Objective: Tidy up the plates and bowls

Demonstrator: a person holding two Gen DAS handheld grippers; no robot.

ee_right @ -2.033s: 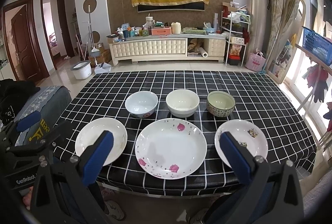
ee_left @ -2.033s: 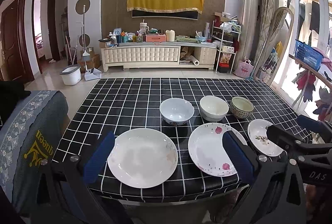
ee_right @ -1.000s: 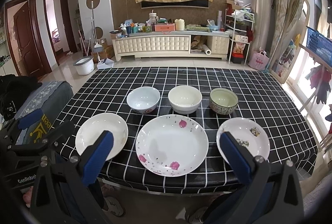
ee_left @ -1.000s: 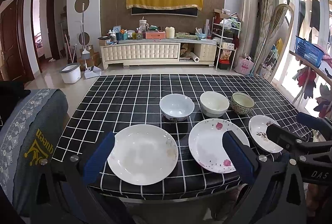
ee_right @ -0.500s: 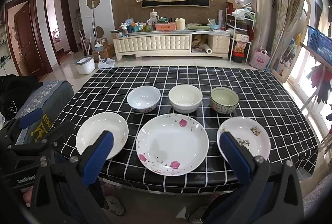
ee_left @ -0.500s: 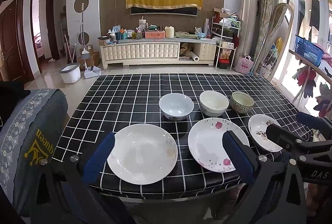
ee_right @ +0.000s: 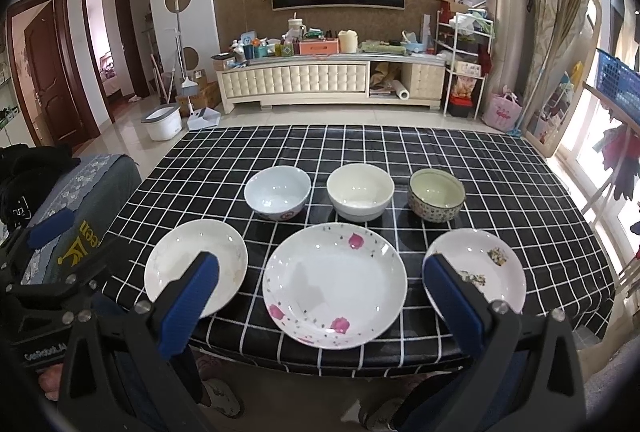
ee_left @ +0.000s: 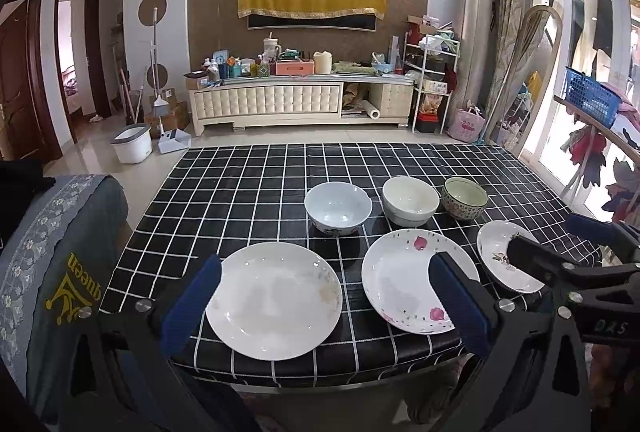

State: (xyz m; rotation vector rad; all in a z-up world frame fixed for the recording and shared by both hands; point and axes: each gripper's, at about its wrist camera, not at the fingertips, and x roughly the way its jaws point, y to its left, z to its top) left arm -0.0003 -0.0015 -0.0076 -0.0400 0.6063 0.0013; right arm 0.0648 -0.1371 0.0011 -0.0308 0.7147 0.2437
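Note:
Three plates lie in a front row on the black checked table: a plain white plate, a big pink-flowered plate and a small patterned plate. Behind them stand a pale blue bowl, a cream bowl and a green patterned bowl. My left gripper is open over the table's front edge, straddling the plain plate. My right gripper is open, straddling the flowered plate. Both are empty.
A grey cushioned chair stands at the table's left. A TV cabinet lines the far wall. A drying rack with a blue basket stands to the right. The table's far half holds nothing.
Both grippers have drifted slightly; the dishes sit a little differently in each view. No dish has moved and both grippers stay open.

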